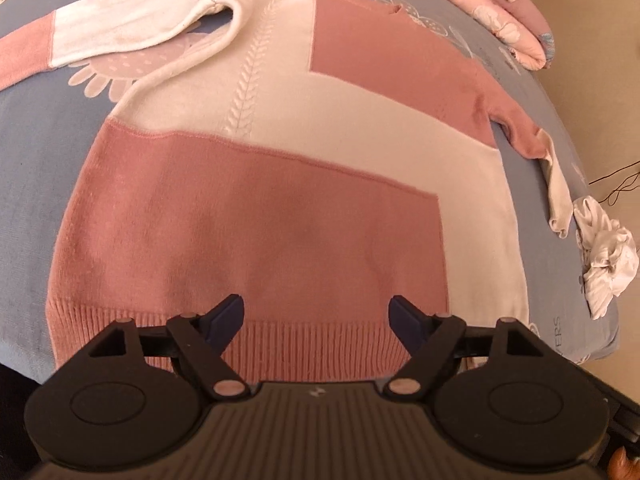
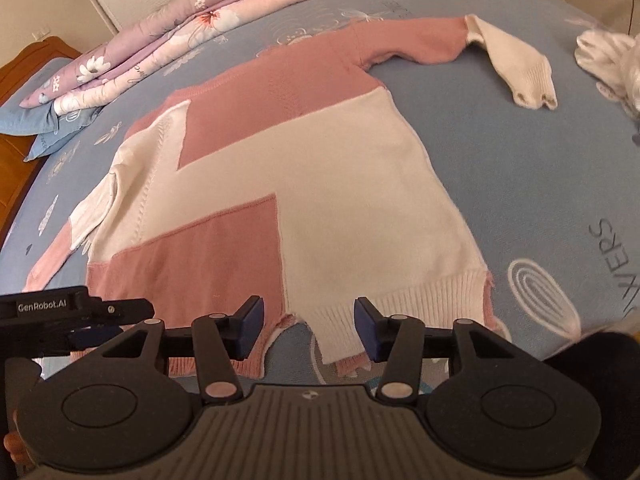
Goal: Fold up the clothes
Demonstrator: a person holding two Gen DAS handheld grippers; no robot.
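Pink and cream knit blocks make up the sweater (image 1: 280, 168), which lies spread flat on a bed covered by a blue patterned sheet (image 1: 36, 152), its ribbed hem nearest both cameras. From the left wrist view the left gripper (image 1: 316, 312) hangs over the pink hem with its jaws spread and nothing pinched between them; this view alone shows one sleeve (image 1: 120, 32) folded in across the chest area, and the other sleeve (image 1: 548, 172) trailing toward the bed's edge. From the right wrist view the right gripper (image 2: 309, 322) stands with jaws apart over the cream part of the hem (image 2: 420, 292), the pads clear of the cloth, where the hem's edge looks ragged and bunched. Only this view shows the left gripper's dark body at the lower left edge, a wooden headboard (image 2: 24, 68) and blue pillows (image 2: 36, 120). Both views take in a crumpled white cloth (image 1: 608, 256) beside the outstretched cuff and a folded floral quilt (image 2: 168, 40) along the far side.
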